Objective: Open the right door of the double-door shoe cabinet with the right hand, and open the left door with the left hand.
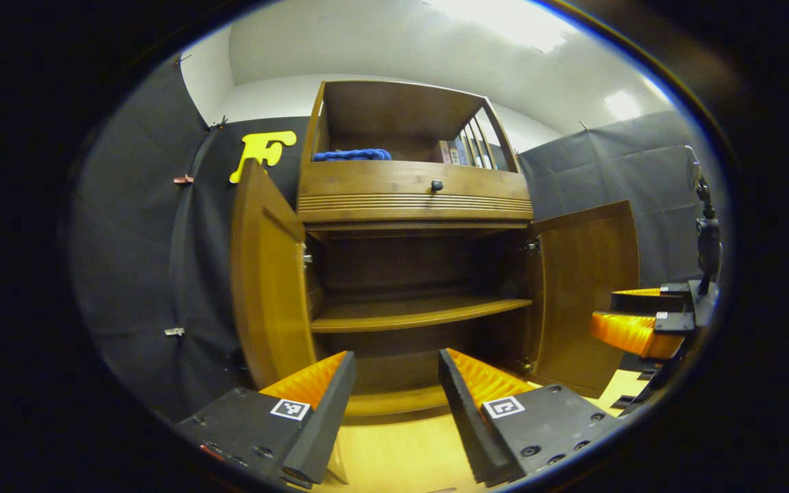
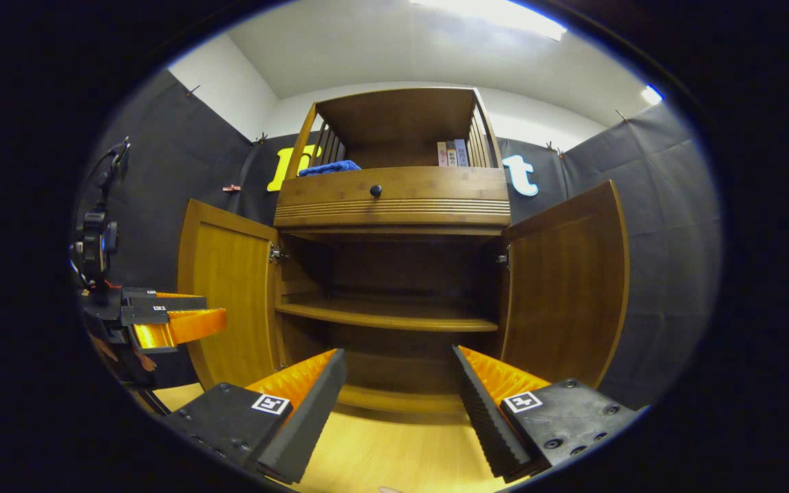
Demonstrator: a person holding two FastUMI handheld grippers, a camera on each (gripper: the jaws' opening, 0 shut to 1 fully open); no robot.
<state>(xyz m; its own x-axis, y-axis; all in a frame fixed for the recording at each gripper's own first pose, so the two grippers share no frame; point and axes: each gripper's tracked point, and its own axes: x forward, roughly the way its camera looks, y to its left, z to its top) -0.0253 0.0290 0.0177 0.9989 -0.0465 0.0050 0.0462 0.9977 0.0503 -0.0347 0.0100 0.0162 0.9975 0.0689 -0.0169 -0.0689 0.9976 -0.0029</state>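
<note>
Wooden shoe cabinet [image 2: 394, 205] already had its left door [image 2: 227, 294] and right door [image 2: 566, 287] swung wide. My left gripper [image 1: 394, 390] and right gripper [image 2: 398, 390] sat low before its shelf [image 2: 387, 316], fingers spread, gripping nothing. I'd just back straight out, clear of both doors.

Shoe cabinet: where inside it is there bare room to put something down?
The middle shelf between the left door and right door lies bare, as does the bottom board. The top compartment is crowded: blue cloth left, books right.
</note>
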